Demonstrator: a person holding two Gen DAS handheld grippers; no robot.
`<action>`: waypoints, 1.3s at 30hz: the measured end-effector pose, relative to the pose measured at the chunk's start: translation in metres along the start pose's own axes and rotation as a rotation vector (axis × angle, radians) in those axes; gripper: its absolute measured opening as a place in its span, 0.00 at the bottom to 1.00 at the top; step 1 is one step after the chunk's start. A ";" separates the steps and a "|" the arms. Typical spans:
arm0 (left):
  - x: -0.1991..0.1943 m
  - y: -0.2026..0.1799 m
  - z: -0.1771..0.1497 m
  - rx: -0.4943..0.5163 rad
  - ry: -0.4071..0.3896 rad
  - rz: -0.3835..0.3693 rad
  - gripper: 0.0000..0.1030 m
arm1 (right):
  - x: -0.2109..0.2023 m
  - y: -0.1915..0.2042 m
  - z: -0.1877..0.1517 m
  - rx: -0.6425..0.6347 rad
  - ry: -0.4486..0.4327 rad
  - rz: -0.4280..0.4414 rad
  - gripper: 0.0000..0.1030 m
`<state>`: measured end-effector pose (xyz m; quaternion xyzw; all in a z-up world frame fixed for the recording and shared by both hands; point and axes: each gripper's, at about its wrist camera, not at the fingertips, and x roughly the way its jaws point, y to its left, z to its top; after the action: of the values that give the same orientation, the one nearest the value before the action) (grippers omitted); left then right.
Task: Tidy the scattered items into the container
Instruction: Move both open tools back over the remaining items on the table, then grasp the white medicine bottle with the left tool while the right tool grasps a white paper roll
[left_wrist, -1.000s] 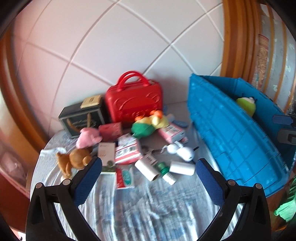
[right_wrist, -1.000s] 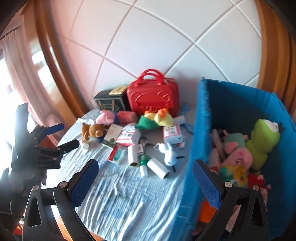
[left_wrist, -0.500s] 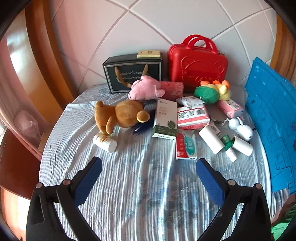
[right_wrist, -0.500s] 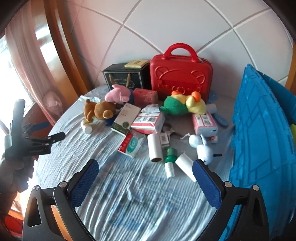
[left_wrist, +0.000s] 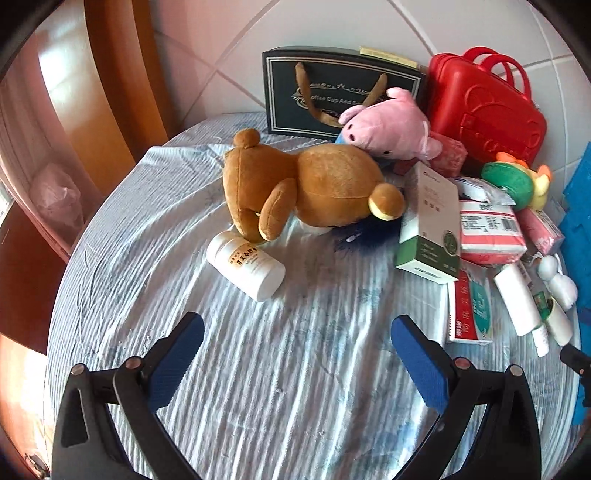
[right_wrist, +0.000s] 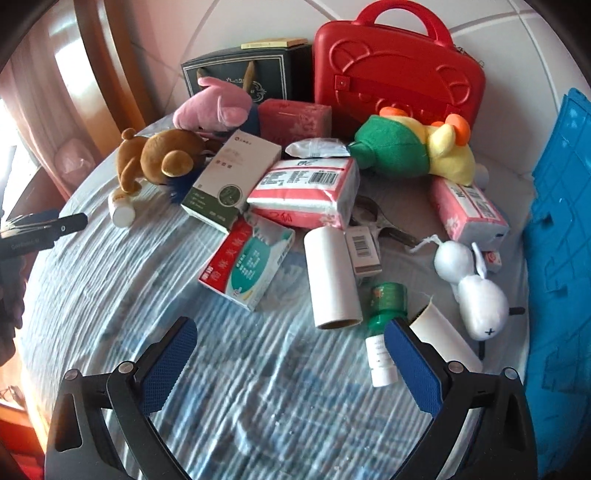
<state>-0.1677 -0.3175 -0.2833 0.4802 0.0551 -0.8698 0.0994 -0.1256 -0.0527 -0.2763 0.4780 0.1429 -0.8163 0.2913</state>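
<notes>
Brown bear (left_wrist: 310, 188) suits the left gripper (left_wrist: 295, 360), jaws wide apart like the right gripper's (right_wrist: 290, 360); clamp its soft body squarely.

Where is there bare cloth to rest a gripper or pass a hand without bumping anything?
Bare tablecloth fills the near half, between the left gripper and the white bottle, and runs to the left edge beside the brown bear. In the right wrist view, cloth before the right gripper is free. Crowded: from the green-white box to the blue bin.

Home, prob. (plush toys (left_wrist: 314, 184), tiled wall (left_wrist: 221, 44), cloth-covered table (left_wrist: 295, 369))
</notes>
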 end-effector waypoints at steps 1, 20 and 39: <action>0.008 0.004 0.003 -0.011 0.000 0.006 1.00 | 0.008 0.000 0.000 -0.003 0.005 -0.005 1.00; 0.126 0.047 0.020 -0.157 0.105 0.086 0.80 | 0.100 -0.013 0.021 -0.037 0.056 -0.092 0.71; 0.117 0.049 0.012 -0.121 0.047 0.045 0.68 | 0.103 -0.011 0.016 -0.005 0.092 -0.017 0.43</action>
<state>-0.2272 -0.3813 -0.3760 0.4949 0.0989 -0.8508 0.1465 -0.1815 -0.0873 -0.3576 0.5129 0.1620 -0.7957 0.2786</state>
